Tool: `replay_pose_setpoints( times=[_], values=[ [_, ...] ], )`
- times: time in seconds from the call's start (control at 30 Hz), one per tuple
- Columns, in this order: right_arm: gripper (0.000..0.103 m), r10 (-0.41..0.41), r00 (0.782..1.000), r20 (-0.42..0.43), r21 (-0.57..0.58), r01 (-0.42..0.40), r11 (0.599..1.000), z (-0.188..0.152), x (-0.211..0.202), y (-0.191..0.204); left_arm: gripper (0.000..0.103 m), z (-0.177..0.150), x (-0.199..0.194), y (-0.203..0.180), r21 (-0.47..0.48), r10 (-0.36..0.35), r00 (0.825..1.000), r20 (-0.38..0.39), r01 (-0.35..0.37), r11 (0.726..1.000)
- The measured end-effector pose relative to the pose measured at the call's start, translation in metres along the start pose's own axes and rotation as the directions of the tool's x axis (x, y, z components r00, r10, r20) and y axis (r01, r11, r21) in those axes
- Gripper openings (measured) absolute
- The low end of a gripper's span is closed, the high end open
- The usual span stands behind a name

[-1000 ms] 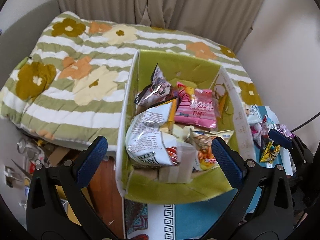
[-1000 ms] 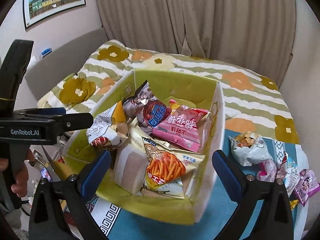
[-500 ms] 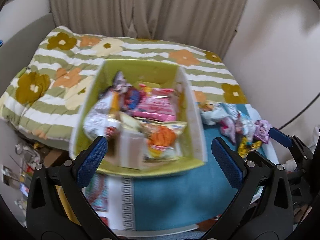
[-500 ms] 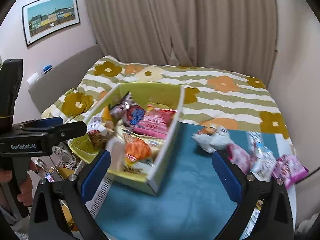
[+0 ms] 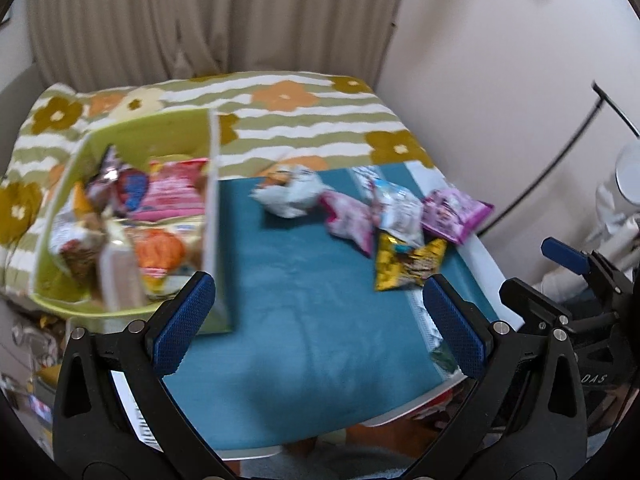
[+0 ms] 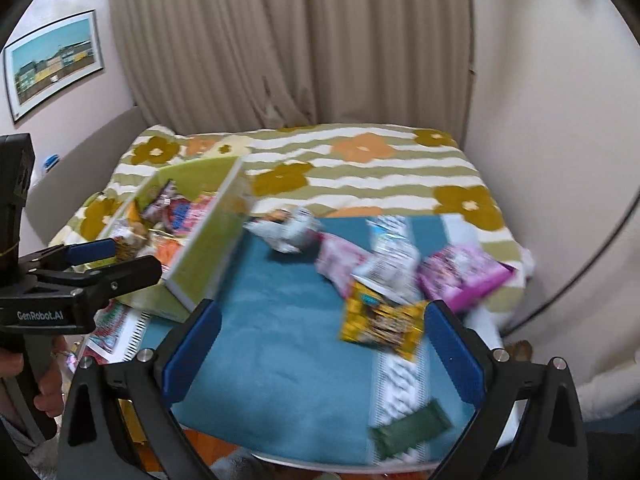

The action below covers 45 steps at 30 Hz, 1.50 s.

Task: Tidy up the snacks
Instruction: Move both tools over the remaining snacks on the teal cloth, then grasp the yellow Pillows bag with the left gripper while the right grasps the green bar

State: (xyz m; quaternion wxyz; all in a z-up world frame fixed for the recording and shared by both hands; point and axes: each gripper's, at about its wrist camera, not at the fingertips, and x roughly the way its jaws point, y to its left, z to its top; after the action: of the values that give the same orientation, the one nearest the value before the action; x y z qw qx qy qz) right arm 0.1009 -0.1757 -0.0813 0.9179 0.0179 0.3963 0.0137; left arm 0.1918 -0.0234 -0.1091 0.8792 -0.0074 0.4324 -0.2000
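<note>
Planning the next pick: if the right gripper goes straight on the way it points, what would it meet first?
Probably the teal cloth, bare between the open right gripper fingers. The yellow packet lies just right of that line and could be touched first; blur and unclear depth leave this uncertain.

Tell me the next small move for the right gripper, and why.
Probably ease the right gripper forward and down onto the yellow packet. Its jaws are open and empty, that packet lies loose on the teal mat closest ahead, and the green box already holds snacks.
</note>
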Motion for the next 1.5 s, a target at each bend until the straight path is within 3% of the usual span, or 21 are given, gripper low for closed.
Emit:
replay_pose_setpoints(
  times=[0.2, 0.33, 0.43, 0.57, 0.77, 0.97, 1.13, 1.3, 1.4, 1.5],
  values=[
    [0.101, -0.084, 0.996, -0.032, 0.075, 0.087, 0.993, -0.02, -0.009, -0.051, 0.103, 0.001, 0.029, -0.053, 0.151, -0.036, 0.999, -0.021, 0.039, 0.988],
    [0.101, -0.127, 0.99, -0.065, 0.143, 0.135, 0.98, -0.035, -0.005, -0.072, 0.103, 0.001, 0.061, -0.086, 0.318, -0.069, 0.996, -0.053, 0.082, 0.945],
    [0.101, -0.159, 0.981, -0.112, 0.189, 0.178, 0.966, -0.049, 0.006, -0.082, 0.103, -0.003, 0.085, -0.108, 0.457, -0.082, 0.993, -0.087, 0.113, 0.882],
    [0.101, -0.182, 0.968, -0.173, 0.254, 0.222, 0.941, -0.071, 0.024, -0.092, 0.103, -0.01, 0.117, -0.131, 0.624, -0.087, 0.988, -0.129, 0.149, 0.767],
    [0.101, -0.204, 0.935, -0.29, 0.279, 0.287, 0.917, -0.098, 0.062, -0.095, 0.096, -0.014, 0.161, -0.15, 0.755, -0.084, 0.977, -0.199, 0.207, 0.622],
    [0.101, -0.196, 0.907, -0.372, 0.301, 0.318, 0.899, -0.112, 0.096, -0.096, 0.094, -0.02, 0.194, -0.165, 0.805, -0.087, 0.964, -0.252, 0.259, 0.534],
    [0.1, -0.2, 0.868, -0.455, 0.331, 0.373, 0.867, -0.122, 0.121, -0.098, 0.094, -0.025, 0.213, -0.172, 0.825, -0.077, 0.956, -0.282, 0.282, 0.49],
    [0.096, -0.199, 0.835, -0.514, 0.35, 0.415, 0.84, -0.131, 0.138, -0.102, 0.094, -0.029, 0.228, -0.172, 0.827, -0.065, 0.948, -0.311, 0.304, 0.474],
    [0.095, -0.22, 0.824, -0.522, 0.337, 0.436, 0.834, -0.132, 0.14, -0.102, 0.094, -0.032, 0.234, -0.173, 0.828, -0.062, 0.946, -0.318, 0.309, 0.468],
    [0.085, -0.229, 0.822, -0.521, 0.33, 0.442, 0.834, -0.133, 0.14, -0.103, 0.089, -0.032, 0.238, -0.174, 0.83, -0.06, 0.946, -0.318, 0.308, 0.466]
  ],
)
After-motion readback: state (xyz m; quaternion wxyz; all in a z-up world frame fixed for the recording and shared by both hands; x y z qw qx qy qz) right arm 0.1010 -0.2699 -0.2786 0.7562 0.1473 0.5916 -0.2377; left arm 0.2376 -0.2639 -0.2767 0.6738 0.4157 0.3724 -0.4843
